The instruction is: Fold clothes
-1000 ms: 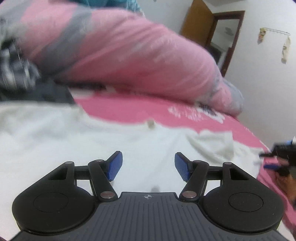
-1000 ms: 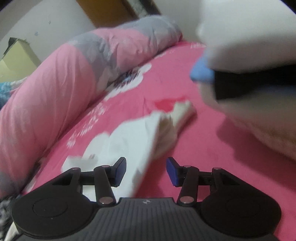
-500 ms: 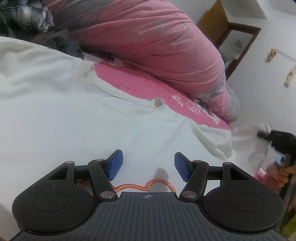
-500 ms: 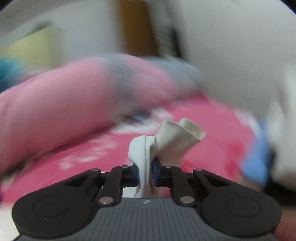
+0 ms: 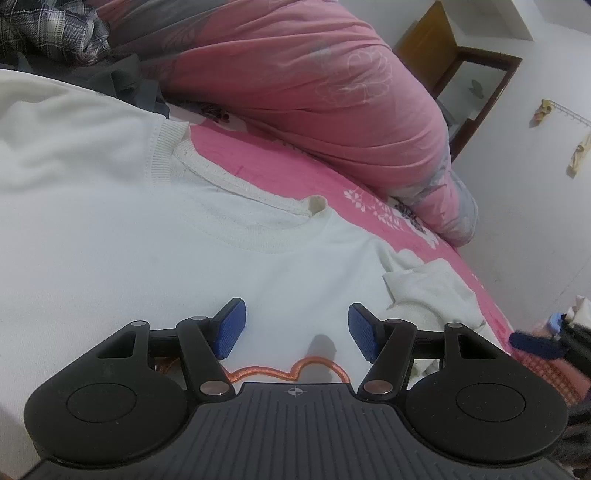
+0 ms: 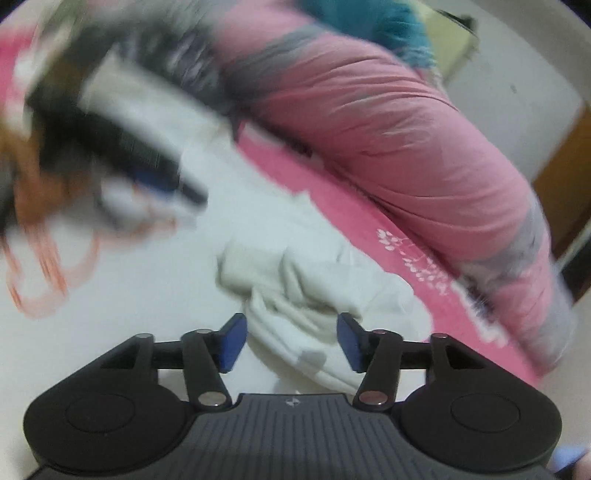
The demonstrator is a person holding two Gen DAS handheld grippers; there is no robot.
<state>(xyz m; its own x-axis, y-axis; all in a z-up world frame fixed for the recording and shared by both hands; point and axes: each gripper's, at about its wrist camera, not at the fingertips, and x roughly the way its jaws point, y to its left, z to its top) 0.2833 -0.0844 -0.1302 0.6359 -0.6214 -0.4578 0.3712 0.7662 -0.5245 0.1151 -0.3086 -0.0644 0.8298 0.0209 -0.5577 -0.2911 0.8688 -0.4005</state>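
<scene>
Nearest in the left wrist view, the left gripper (image 5: 294, 328) is hovering low over the chest of the shirt (image 5: 155, 266). Its fingers (image 5: 231, 328) are standing apart with only flat cloth below them; they are gripping nothing. An orange printed outline (image 5: 291, 371) on the shirt is showing just at the gripper's near edge.

In the right wrist view, the right gripper (image 6: 291, 341) is sitting over the bunched sleeve (image 6: 306, 295). Its fingers (image 6: 232, 341) are opening. Folds of the sleeve are lying between them, but the pads are not pressing on the cloth.

The shirt is lying front up on the bed (image 5: 280, 162), spread mostly flat. Its collar (image 5: 236, 188) is pointing to the far side. The right sleeve is resting in a loose, wrinkled heap at the shirt's right edge, partly over the body, not as a clean fold.

Judgement on progress: early stage. The shirt appears laid out, and one sleeve is being brought inward but is still untidy. The left side, at far left, is looking unfolded as far as visible. The sleeve folds and the body fold are remaining.

Farther off, a pink quilt (image 5: 303, 85) is lying along the far side of the bed. More clothes (image 5: 51, 33) are piled at far left, awaiting folding.
</scene>
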